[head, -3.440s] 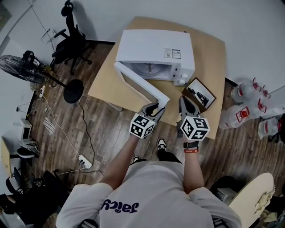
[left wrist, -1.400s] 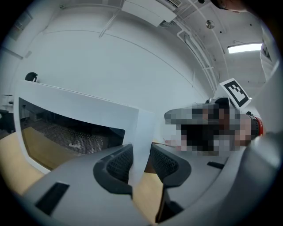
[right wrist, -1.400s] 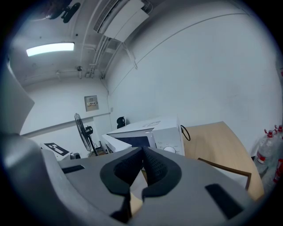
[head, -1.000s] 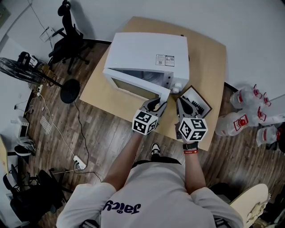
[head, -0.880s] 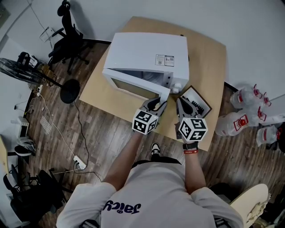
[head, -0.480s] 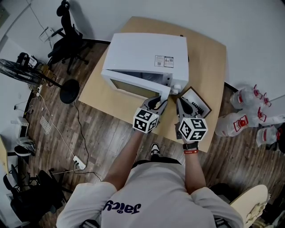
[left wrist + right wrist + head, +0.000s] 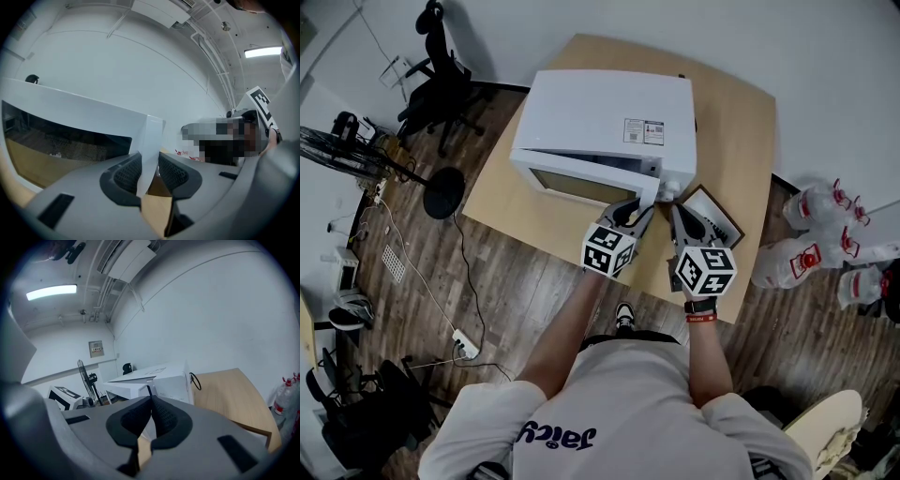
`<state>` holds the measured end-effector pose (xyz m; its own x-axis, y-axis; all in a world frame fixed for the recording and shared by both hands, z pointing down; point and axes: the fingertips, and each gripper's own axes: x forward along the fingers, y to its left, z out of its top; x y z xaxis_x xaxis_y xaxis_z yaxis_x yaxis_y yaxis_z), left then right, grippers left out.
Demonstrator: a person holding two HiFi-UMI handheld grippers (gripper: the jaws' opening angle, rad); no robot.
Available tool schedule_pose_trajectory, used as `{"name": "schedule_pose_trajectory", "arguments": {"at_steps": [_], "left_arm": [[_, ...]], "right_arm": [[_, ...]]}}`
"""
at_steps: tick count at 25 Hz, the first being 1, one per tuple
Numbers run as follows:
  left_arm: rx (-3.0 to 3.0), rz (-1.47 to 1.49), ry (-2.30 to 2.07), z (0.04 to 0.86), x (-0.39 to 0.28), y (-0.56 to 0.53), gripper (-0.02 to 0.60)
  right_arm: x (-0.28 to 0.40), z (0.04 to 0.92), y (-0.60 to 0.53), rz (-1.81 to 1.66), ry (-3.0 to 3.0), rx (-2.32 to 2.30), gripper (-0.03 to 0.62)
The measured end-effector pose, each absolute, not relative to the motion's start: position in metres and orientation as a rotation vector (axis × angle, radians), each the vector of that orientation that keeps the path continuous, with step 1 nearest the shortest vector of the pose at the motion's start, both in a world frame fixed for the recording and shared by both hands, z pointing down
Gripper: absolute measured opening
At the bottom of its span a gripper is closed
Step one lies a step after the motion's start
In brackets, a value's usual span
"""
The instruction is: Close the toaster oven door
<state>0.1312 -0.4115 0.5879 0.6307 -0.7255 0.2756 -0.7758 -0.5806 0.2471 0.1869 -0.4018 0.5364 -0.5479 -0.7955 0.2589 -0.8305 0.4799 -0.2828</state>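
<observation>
A white toaster oven [image 7: 609, 112] stands on a light wooden table [image 7: 741, 141]. Its glass-fronted door [image 7: 581, 183] is only slightly ajar, hinged at the left. My left gripper [image 7: 639, 208] holds the door's free right edge. In the left gripper view that white edge [image 7: 149, 140] stands between the pads of the left gripper [image 7: 150, 171], whose jaws are closing on it. My right gripper [image 7: 680, 214] hovers just to the right, near the oven's control panel, shut and empty. In the right gripper view the right gripper [image 7: 151, 416] has its pads together, with the oven [image 7: 154, 376] behind them.
A shallow brown box [image 7: 712, 214] with dark items lies on the table right of the grippers. Large water bottles [image 7: 811, 246] stand on the floor at the right. An office chair [image 7: 441, 89] and a fan [image 7: 347, 150] stand at the left.
The door has swung from wide open to almost against the oven front. My left gripper moved up and right with its edge. The right gripper has barely shifted.
</observation>
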Motion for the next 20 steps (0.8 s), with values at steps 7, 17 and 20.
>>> {"name": "schedule_pose_trajectory", "arguments": {"at_steps": [7,17,20], "left_arm": [[2.512,0.205,-1.190,0.588,0.133,-0.424,0.124],[2.504,0.190,-1.190,0.588,0.134,-0.439,0.121],[2.506,0.195,-1.195,0.589,0.134,-0.442,0.121]], "right_arm": [[0.186,0.532,-0.413,0.569,-2.627,1.454,0.015],[0.191,0.534,-0.419,0.575,-2.604,1.481,0.015],[0.192,0.535,-0.421,0.571,-2.604,1.486,0.015]]}}
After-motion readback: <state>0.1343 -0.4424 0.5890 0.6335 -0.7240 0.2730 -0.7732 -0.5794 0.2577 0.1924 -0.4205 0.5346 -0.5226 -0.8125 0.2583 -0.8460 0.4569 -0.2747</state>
